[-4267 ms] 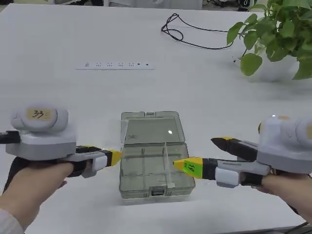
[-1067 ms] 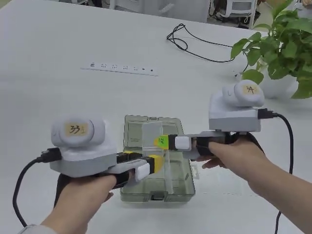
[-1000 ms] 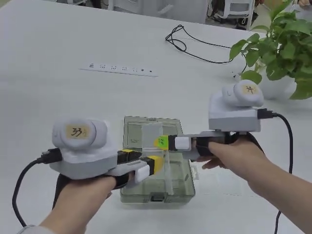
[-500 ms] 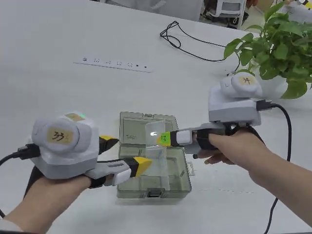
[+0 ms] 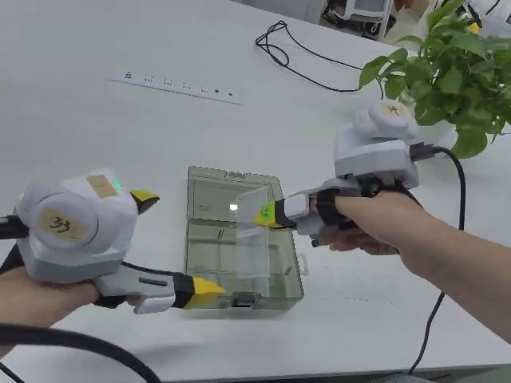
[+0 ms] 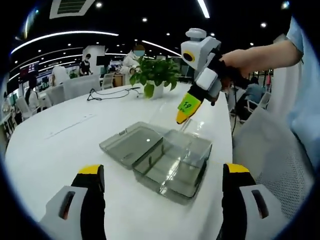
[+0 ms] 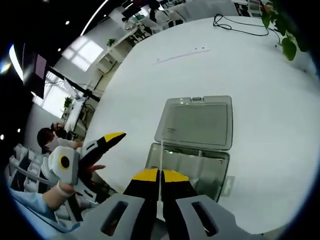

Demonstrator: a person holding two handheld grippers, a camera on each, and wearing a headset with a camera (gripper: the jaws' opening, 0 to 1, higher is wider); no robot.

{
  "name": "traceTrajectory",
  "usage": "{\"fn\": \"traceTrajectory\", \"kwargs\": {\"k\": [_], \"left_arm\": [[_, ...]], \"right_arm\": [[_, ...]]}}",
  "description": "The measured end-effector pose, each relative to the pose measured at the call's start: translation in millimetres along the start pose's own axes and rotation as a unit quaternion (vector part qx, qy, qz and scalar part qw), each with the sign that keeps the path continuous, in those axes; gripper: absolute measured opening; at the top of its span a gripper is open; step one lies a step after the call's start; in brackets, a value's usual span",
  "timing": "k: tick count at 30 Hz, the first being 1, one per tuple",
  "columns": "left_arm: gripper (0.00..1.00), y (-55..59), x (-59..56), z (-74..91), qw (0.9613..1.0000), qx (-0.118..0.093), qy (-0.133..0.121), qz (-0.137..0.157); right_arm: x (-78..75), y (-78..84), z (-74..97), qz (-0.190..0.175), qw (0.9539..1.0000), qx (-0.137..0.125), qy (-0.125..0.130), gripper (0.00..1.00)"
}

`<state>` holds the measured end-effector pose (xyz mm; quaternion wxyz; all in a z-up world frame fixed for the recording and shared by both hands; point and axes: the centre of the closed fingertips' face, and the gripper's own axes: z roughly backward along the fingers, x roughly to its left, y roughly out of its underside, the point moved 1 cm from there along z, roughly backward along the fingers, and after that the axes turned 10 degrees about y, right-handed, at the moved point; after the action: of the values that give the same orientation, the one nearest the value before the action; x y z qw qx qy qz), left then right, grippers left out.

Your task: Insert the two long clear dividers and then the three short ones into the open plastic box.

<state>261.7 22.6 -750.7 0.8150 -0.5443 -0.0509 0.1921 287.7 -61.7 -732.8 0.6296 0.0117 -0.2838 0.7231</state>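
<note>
- Pinching the clear divider (image 5: 254,239) at its upper corner, the right gripper (image 5: 267,214) has its jaws pressed together on the sheet, which shows edge-on between them in the right gripper view.
- The divider hangs upright below that gripper, over the base of the open plastic box (image 5: 271,298). Its long axis runs from the latch side toward the hinge side.
- Whether its lower edge has entered any slot I cannot tell.
- The left gripper (image 5: 175,244) is spread wide and empty, near the box's left front corner above the desk (image 5: 96,128).
- The seating move probably goes straight down within the sheet's own plane, and it belongs to the right gripper. The left is free to steady the box.
</note>
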Motion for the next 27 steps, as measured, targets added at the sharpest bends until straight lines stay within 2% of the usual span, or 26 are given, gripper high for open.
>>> {"fn": "traceTrajectory", "kwargs": {"k": [9,10,15,17,23,27], "left_arm": [[1.00,5.9,4.5,3.7,0.9984,0.020,0.020,-0.048],[1.00,6.6,5.3,4.1,0.9984,0.019,0.020,-0.050],[1.00,7.6,9.0,5.9,0.9986,0.009,0.021,-0.048],[1.00,8.5,10.6,6.1,0.9987,0.007,0.021,-0.046],[1.00,10.2,11.8,7.5,0.9990,-0.003,0.023,-0.039],[1.00,12.0,9.9,7.6,0.9990,-0.006,0.025,-0.036]], "right_arm": [[2.3,6.2,-5.4,-0.002,0.9988,0.041,0.027,0.02],[1.7,8.6,-6.4,-0.002,0.9982,0.051,0.032,0.02],[4.7,5.4,-10.8,-0.024,0.9966,0.069,0.040,0.02],[7.5,7.3,-12.4,-0.045,0.9945,0.084,0.044,0.02],[10.4,4.2,-19.0,-0.069,0.9896,0.112,0.058,0.02],[3.7,7.4,-22.3,-0.071,0.9863,0.126,0.080,0.02]]}}
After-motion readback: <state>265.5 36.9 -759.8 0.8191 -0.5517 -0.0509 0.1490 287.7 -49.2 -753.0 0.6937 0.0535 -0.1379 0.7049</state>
